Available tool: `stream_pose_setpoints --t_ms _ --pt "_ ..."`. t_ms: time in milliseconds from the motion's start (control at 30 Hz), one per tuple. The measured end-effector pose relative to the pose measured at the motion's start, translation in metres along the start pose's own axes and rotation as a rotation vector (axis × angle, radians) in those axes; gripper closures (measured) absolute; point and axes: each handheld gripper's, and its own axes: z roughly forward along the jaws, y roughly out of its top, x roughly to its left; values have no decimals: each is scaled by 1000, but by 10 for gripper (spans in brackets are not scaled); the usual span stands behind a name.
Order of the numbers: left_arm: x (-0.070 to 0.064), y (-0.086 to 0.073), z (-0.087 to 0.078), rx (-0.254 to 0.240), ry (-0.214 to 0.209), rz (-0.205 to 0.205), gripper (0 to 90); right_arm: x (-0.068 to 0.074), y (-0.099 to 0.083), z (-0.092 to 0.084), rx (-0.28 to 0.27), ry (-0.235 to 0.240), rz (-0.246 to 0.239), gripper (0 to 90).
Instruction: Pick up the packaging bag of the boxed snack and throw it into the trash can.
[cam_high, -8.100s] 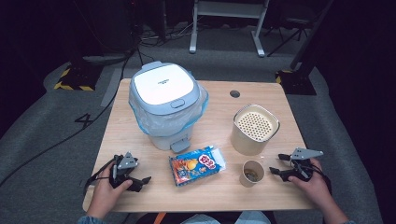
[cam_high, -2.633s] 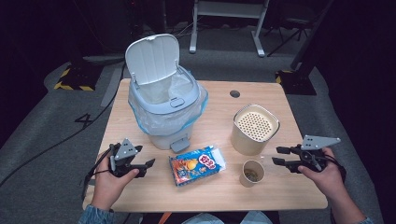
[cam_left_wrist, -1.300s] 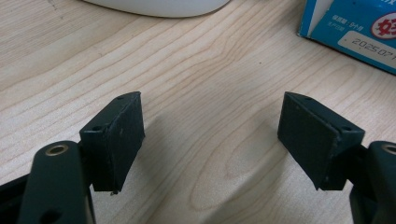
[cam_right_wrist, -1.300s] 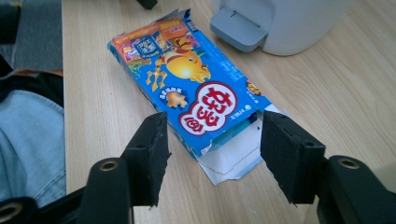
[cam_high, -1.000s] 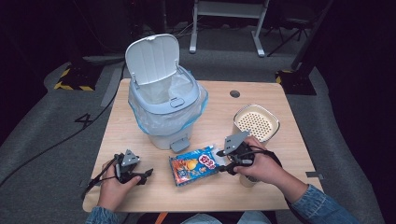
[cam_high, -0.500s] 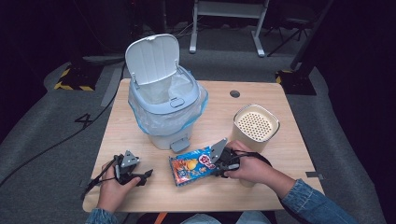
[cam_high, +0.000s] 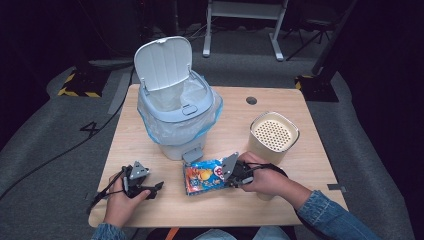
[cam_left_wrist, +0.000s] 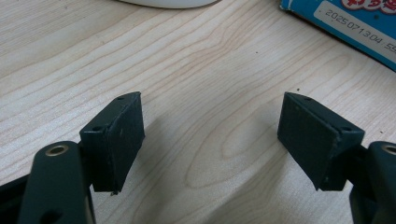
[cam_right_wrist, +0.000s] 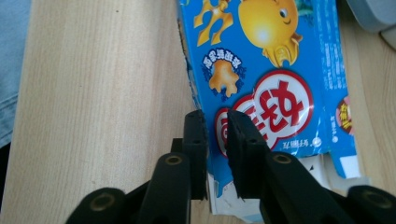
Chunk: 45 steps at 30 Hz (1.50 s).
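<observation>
My right gripper (cam_high: 231, 172) at near end of blue snack box (cam_high: 206, 176), jaws almost together, pinching box's open flap end; same pinch seen in right gripper view (cam_right_wrist: 215, 128) on box (cam_right_wrist: 266, 70). Box lies flat on wooden table (cam_high: 280, 100), just in front of bin (cam_high: 177, 117), bin lid up. Beige perforated-top canister (cam_high: 273, 136) just right of my right hand (cam_high: 265, 180). My left gripper (cam_high: 142, 182) rests on table left of box, jaws spread wide, nothing between them, bare wood under (cam_left_wrist: 210, 135).

A perforated beige canister (cam_high: 273, 136) stands on the wooden table (cam_high: 300, 102).
</observation>
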Motion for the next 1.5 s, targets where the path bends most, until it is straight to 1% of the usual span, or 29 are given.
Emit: stream_pose_setpoints --t_ms 33,67,100,133,200,300,367,400,433,467,500,567,633,667,700,733,767,800,867,900,967,1067,1100,1133,1233,1300,1367,1433,1500 --pt "0 0 0 0 0 0 232 0 0 0 0 0 0 801" --pt "0 0 0 0 0 1 231 3 1 -2 -17 -1 -29 828" --pt "0 0 0 -1 -3 2 231 5 2 -4 -23 -8 -46 839" --pt "0 0 0 -1 -3 2 231 5 2 -4 -23 -8 -46 839" --pt "0 0 0 -1 -3 3 231 8 4 -8 -46 -17 -71 867" --pt "0 0 0 -1 -3 3 231 12 7 -22 -98 -26 -66 893" --pt "0 0 0 -1 -3 3 231 12 7 -25 -109 -28 -60 896" --pt "0 0 0 -1 -3 3 231 12 7 -29 -121 -27 -48 898" --pt "0 0 0 -1 -3 3 231 11 6 -32 -136 -27 -48 898" --pt "0 0 0 -1 -3 2 232 11 5 -37 -159 -19 -25 900" --pt "0 0 0 -1 -3 2 231 11 5 -37 -159 -19 -25 900" --pt "0 0 0 -1 -3 3 231 10 3 -41 -178 -10 -3 900" --pt "0 0 0 -1 -3 2 231 9 1 -48 -217 9 49 900" --pt "0 0 0 -1 -3 2 231 9 1 -48 -217 9 49 900" --pt "0 0 0 -1 -3 3 231 8 0 -49 -226 17 60 900" --pt "0 0 0 -1 -3 2 231 7 -1 -54 -256 36 90 900" --pt "0 0 0 -1 -3 2 231 6 -2 -56 -272 46 107 900" --pt "0 0 0 -1 -3 2 231 6 -2 -56 -272 46 107 900" --pt "0 0 0 -1 -4 2 231 5 -3 -61 -299 59 133 900" --pt "0 0 0 -1 -4 2 231 3 -6 -66 -325 72 161 900" --pt "0 0 0 -1 -4 1 230 3 -6 -68 -333 74 170 900" --pt "0 0 0 0 -5 2 231 1 -10 -79 -381 75 199 900" --pt "0 0 0 -1 -4 2 231 1 -10 -79 -381 75 199 900" --pt "0 0 0 0 -5 2 230 1 -12 -86 -406 61 212 900" --pt "0 0 0 1 -5 2 230 0 -15 -92 -426 54 223 900" --pt "0 0 0 0 -5 2 230 -1 -19 -103 -473 54 250 900" --pt "0 0 0 0 -5 2 230 -1 -20 -105 -483 56 254 900" --pt "0 0 0 1 -5 2 230 -1 -22 -114 -513 58 264 900" --pt "0 0 0 0 -6 2 230 -1 -24 -123 -530 47 264 900"
